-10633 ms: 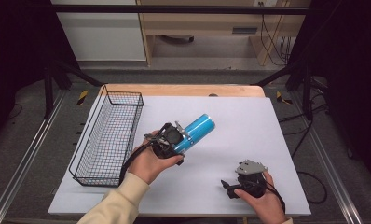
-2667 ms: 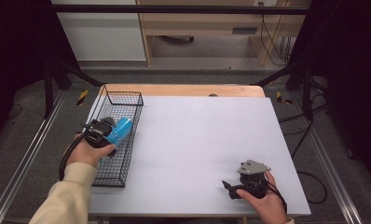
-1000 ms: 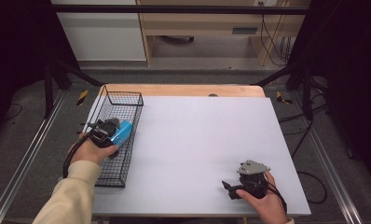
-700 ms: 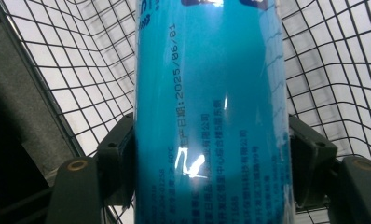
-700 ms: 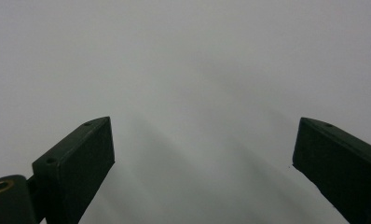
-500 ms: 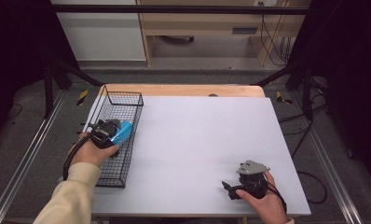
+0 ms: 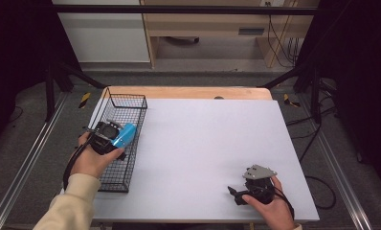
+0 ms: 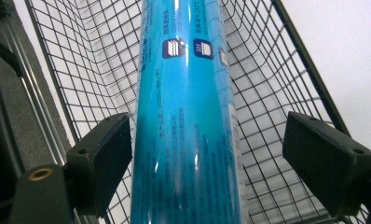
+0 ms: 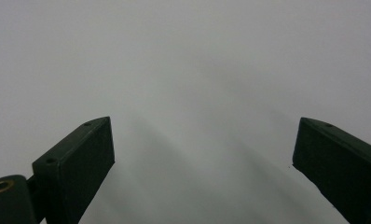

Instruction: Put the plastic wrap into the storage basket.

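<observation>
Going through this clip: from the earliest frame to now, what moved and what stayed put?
The left gripper carried the blue tube from mid-table leftward into the wire basket. In the left gripper view its jaws now stand apart, with a clear gap on one side of the tube, so it looks released or nearly so. The right gripper stayed open at the table's near right edge; the basket did not move.

A black wire basket (image 7: 116, 143) stands along the left edge of the white counter (image 7: 207, 143). Over the basket's middle, the left hand-held gripper (image 7: 113, 136) sits in the person's left hand (image 7: 94, 158), with a blue cylinder (image 7: 124, 135) at its front, angled toward the basket's right wall. Well apart from the basket, near the counter's front right corner, the right hand-held gripper (image 7: 236, 193) rests on the counter, held by the right hand (image 7: 270, 208).
</observation>
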